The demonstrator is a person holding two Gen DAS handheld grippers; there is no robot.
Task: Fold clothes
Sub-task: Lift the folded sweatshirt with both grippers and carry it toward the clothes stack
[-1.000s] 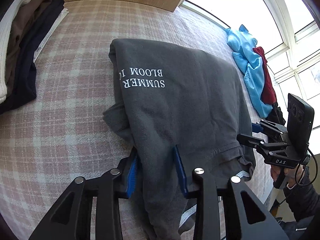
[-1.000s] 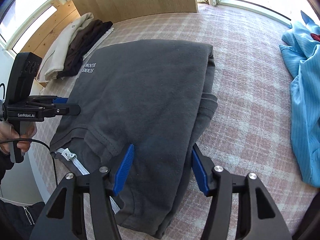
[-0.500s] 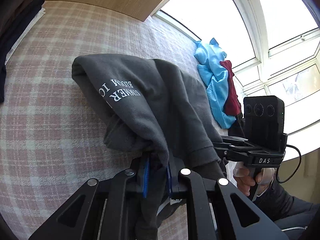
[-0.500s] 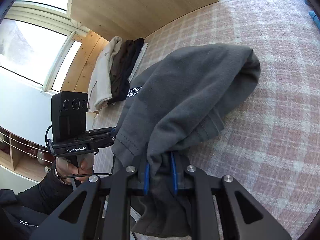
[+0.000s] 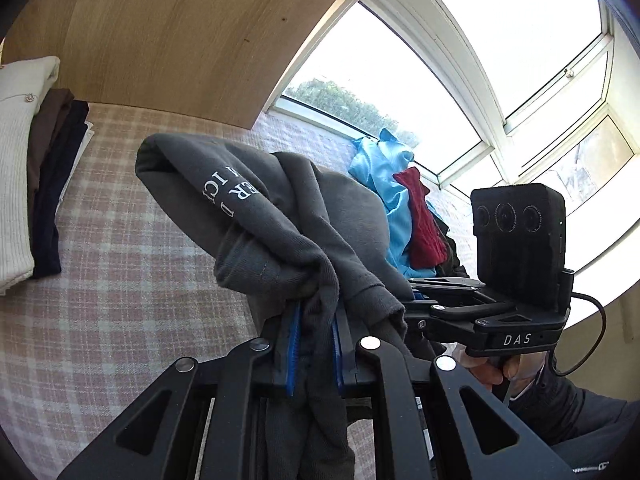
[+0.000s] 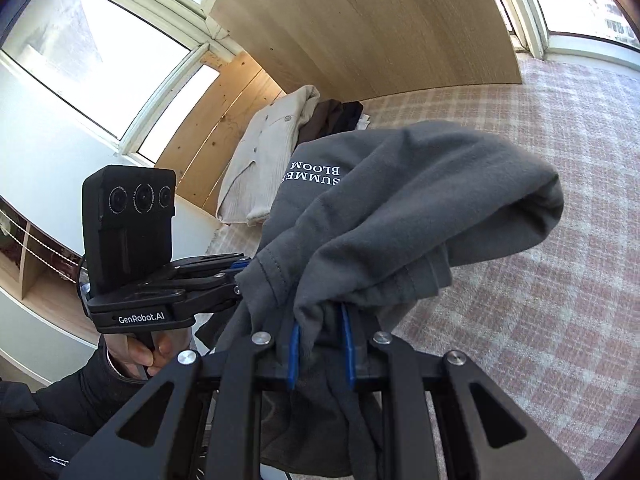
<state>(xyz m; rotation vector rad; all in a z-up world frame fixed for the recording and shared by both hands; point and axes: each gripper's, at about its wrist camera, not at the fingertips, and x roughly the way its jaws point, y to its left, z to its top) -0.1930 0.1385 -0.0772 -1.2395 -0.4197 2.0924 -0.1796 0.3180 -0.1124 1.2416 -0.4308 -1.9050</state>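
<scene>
A dark grey sweatshirt (image 5: 280, 216) with white lettering hangs bunched above the plaid bed cover (image 5: 100, 300), its far fold still drooping toward the bed. My left gripper (image 5: 314, 344) is shut on one bunch of its near edge, with cloth squeezed between the blue pads. My right gripper (image 6: 320, 344) is shut on another bunch of the same sweatshirt (image 6: 420, 200). The two grippers are close side by side. In the right wrist view the left gripper (image 6: 236, 276) has its tips buried in the fabric. Loose cloth hangs below both grips.
A stack of folded clothes (image 5: 24, 184), cream, brown and navy, lies at the bed's far left by the wooden panel (image 5: 180, 32). A heap of light blue and red garments (image 5: 384, 184) sits under the window at the right. A person's hand and dark sleeve hold each handle.
Both grippers closed on the sweatshirt's near edge and rose, lifting it off the bed. It lay flat before; now it hangs bunched and the cameras look further up.
</scene>
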